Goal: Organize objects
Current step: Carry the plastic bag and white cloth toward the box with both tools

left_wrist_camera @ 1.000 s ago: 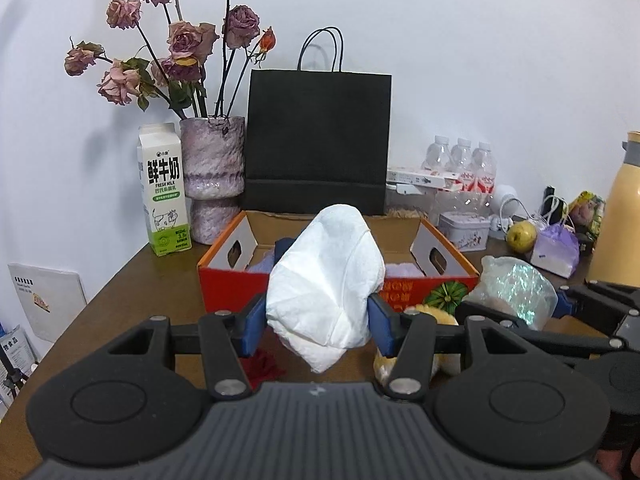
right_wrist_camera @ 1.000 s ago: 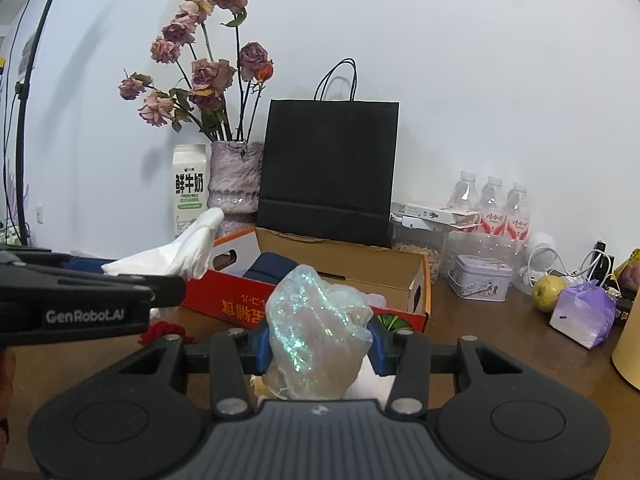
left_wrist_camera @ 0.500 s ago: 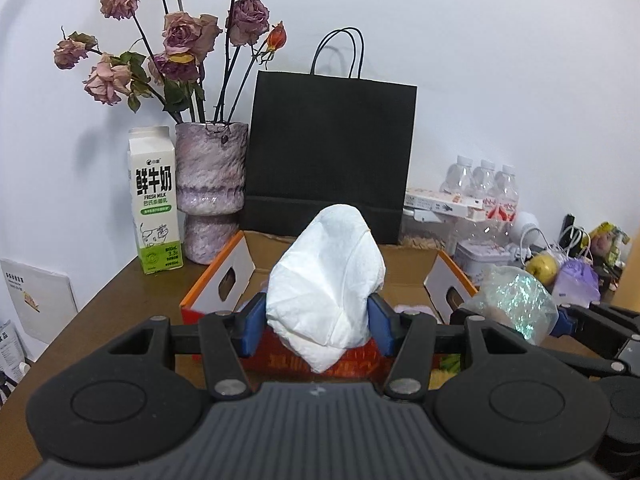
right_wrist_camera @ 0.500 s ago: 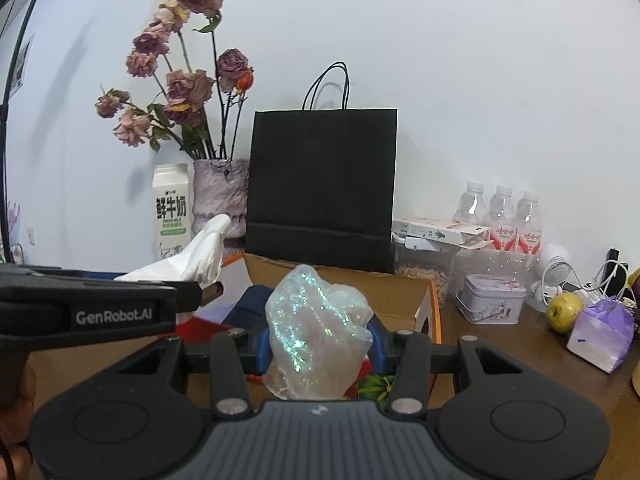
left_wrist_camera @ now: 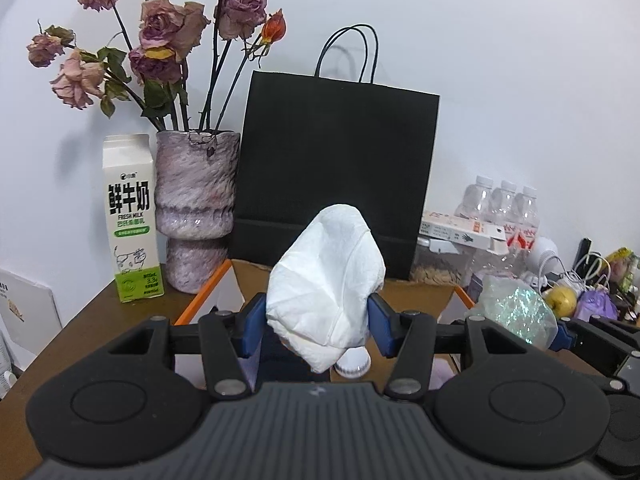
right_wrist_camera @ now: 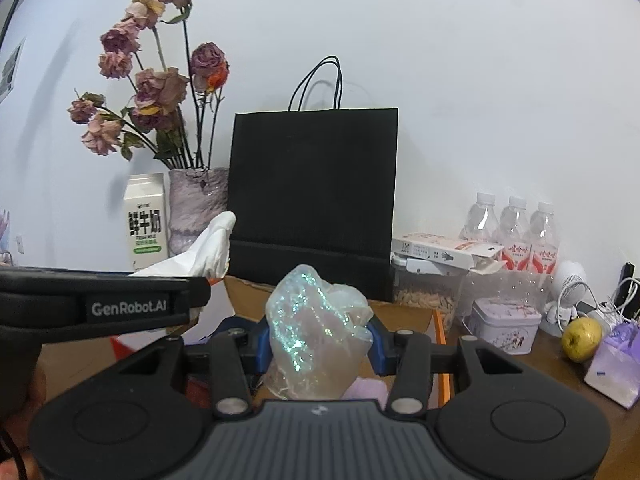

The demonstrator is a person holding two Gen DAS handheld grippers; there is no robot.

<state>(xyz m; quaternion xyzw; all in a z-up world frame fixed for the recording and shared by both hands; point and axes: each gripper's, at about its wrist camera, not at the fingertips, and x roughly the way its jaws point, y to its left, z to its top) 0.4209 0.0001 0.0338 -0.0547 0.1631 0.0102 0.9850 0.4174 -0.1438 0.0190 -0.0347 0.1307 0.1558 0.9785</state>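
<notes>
Gripping white tissue [left_wrist_camera: 326, 280] and iridescent wrap [right_wrist_camera: 316, 330] in closed jaws above the cardboard box [left_wrist_camera: 416, 294] holding a white cap [left_wrist_camera: 352, 365].

This looks like a lived-in home corner: a brown wooden desk [left_wrist_camera: 76, 332] pushed against a plain white wall [left_wrist_camera: 500, 60], crowded with household odds and ends. At far left stand a mottled purple ceramic vase [left_wrist_camera: 196, 208] of dried pink roses [left_wrist_camera: 168, 32] and a white-and-green milk carton [left_wrist_camera: 131, 220]; a black paper shopping bag [left_wrist_camera: 336, 168] stands mid-desk; to the right, clear plastic water bottles [right_wrist_camera: 516, 232], a lilac tin [right_wrist_camera: 505, 324] and a yellow apple [right_wrist_camera: 581, 338].
</notes>
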